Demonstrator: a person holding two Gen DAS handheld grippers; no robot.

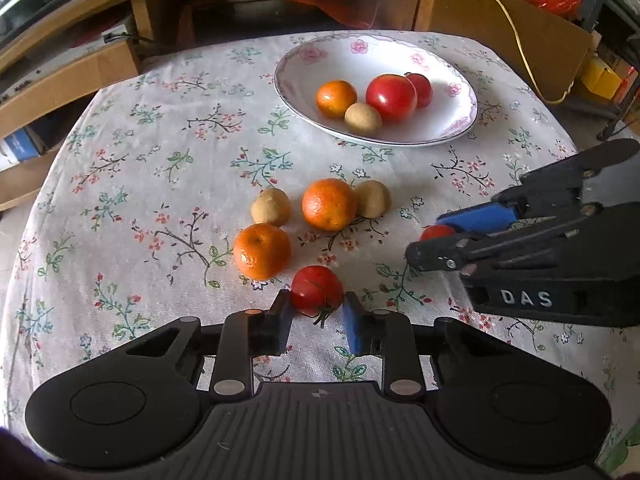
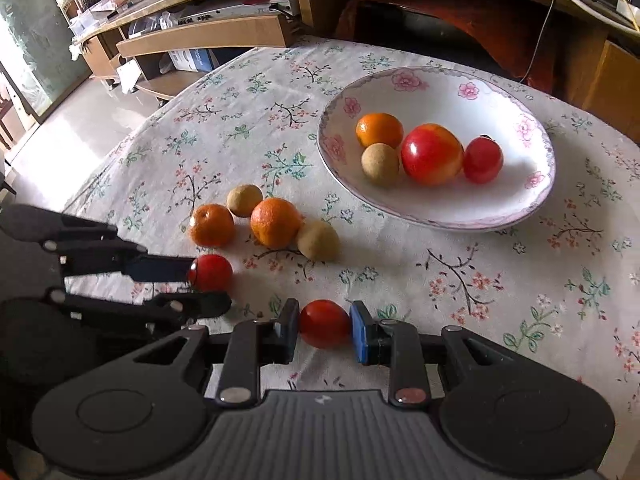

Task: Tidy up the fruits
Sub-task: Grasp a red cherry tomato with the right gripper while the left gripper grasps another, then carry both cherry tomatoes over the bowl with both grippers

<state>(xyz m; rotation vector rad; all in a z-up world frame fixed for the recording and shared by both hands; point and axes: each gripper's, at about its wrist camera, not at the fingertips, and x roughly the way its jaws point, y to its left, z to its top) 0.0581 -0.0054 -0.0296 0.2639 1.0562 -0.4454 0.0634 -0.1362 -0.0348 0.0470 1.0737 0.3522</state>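
Note:
My left gripper (image 1: 316,304) is shut on a red tomato (image 1: 316,289) with a green stem, low over the floral cloth; the right wrist view shows that gripper (image 2: 206,286) from the side. My right gripper (image 2: 325,316) is shut on a smaller red tomato (image 2: 324,323), both pads touching it. In the left wrist view that gripper (image 1: 430,238) enters from the right. Two oranges (image 1: 329,204) (image 1: 262,250) and two tan round fruits (image 1: 271,207) (image 1: 372,199) lie loose between the grippers and the flowered plate (image 1: 288,92). The plate holds an orange, a tan fruit and two red fruits.
The round table's cloth (image 1: 140,200) drops off at the left and near edges. Wooden shelves and a desk (image 2: 208,32) crowd the far side, with a yellow cable (image 1: 516,36) hanging at the back right. Bare cloth lies left of the loose fruit.

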